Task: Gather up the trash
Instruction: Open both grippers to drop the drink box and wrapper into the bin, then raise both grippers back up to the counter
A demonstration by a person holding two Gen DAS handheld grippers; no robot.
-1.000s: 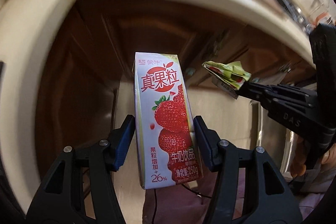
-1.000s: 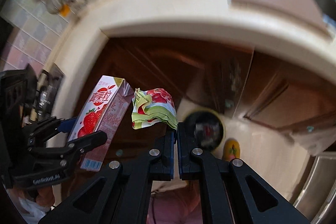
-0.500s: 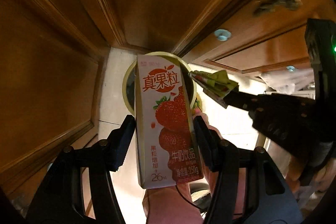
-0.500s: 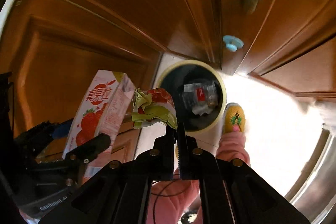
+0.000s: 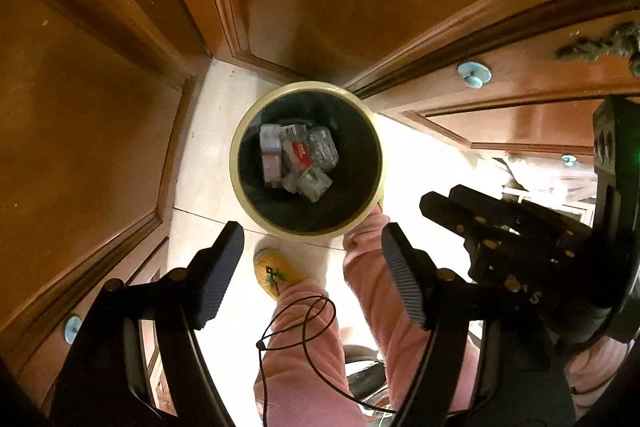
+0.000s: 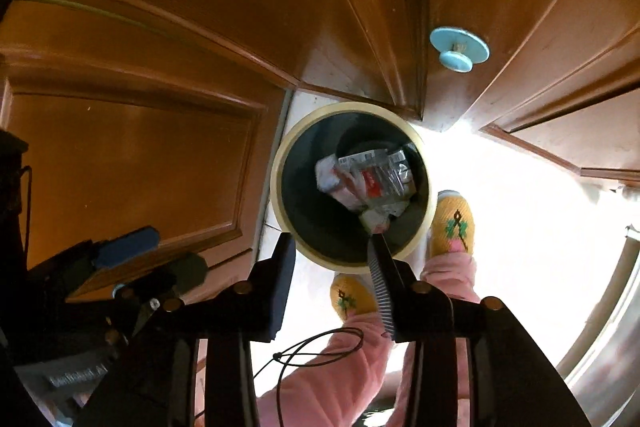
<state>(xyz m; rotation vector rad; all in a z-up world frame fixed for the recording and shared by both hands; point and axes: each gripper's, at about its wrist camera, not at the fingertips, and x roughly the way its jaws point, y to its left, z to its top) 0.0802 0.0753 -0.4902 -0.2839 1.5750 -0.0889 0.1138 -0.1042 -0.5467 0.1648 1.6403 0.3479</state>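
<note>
- The left claw hangs above the floor with its jaws spread wide and nothing between them.
- The right claw is likewise parted and empty, poised just over the near rim of the trash bin.
- The trash bin, round with a cream rim and dark inside, stands on the pale floor in the corner where the wooden cabinet doors meet.
- The trash lies at the bottom of the bin: a heap of crumpled packets and a carton, partly clear wrap, one piece with a red label. In the right wrist view the same heap sits toward the far side of the bin.
- Judging by the empty claws and the filled bin, this round of dropping looks finished.
- Whether more litter waits elsewhere cannot be told; neither view shows any outside the bin.
- The person's yellow slippers stand just beside the bin.
</note>
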